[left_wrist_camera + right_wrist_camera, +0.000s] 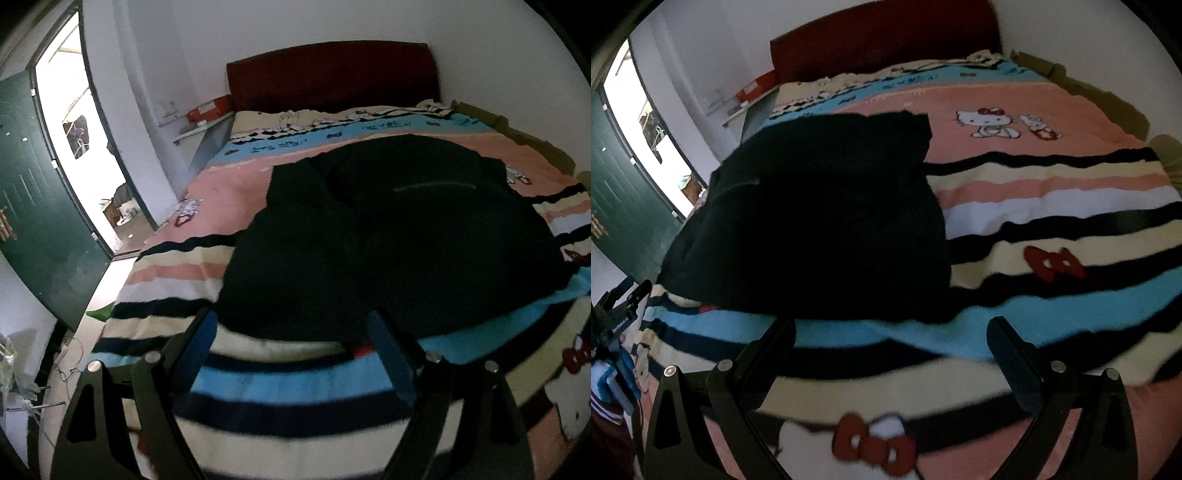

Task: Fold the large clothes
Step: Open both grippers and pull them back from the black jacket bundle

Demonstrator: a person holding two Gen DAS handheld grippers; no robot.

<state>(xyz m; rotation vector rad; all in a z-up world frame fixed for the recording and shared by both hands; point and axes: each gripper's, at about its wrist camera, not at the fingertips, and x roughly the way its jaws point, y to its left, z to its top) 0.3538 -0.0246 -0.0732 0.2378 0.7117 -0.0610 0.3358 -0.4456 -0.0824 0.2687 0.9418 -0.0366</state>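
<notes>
A large black garment [388,236] lies spread on the striped bedspread [288,387], bulky and partly folded, with a thin grey zip line near its upper part. In the right wrist view the same black garment [812,229] fills the left centre of the bed. My left gripper [291,325] hovers open just before the garment's near hem, nothing between its blue-padded fingers [391,354]. My right gripper [890,332] is also open, poised over the blue stripe just short of the near hem. The other gripper [618,314] shows at the left edge of the right wrist view.
A dark red headboard [332,74] stands at the far end. The cartoon-cat bedspread [1052,206] lies bare right of the garment. A green door [40,206] stands open on the left by a bright doorway. An orange box [208,110] sits on a shelf. Clutter lies on the floor at lower left.
</notes>
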